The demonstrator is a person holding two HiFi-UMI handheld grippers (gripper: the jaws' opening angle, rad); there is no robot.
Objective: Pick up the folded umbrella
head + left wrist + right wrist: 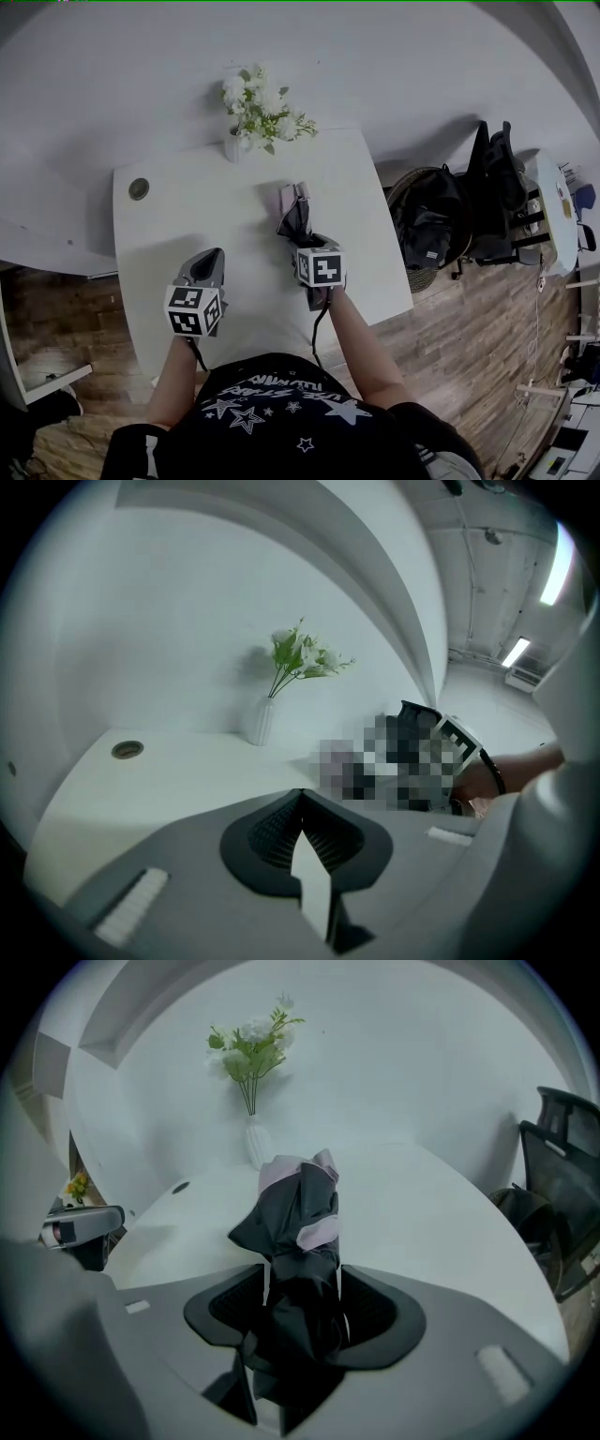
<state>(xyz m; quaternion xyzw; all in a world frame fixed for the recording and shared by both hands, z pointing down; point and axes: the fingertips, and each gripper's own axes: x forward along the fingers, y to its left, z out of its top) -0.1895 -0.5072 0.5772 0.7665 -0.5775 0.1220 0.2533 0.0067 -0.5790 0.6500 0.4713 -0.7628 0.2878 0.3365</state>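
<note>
While the umbrella [298, 1208] lies on the bench [422, 1213], its near end between the wide-parted jaws of the right gripper [302, 1286] with slim gaps at both pads, grasp and lift remain undone; left gripper [300, 803] closed, empty.

We are seeing the folded umbrella [293, 216], dark grey and pale pink, lying on the white table [187, 220].
</note>
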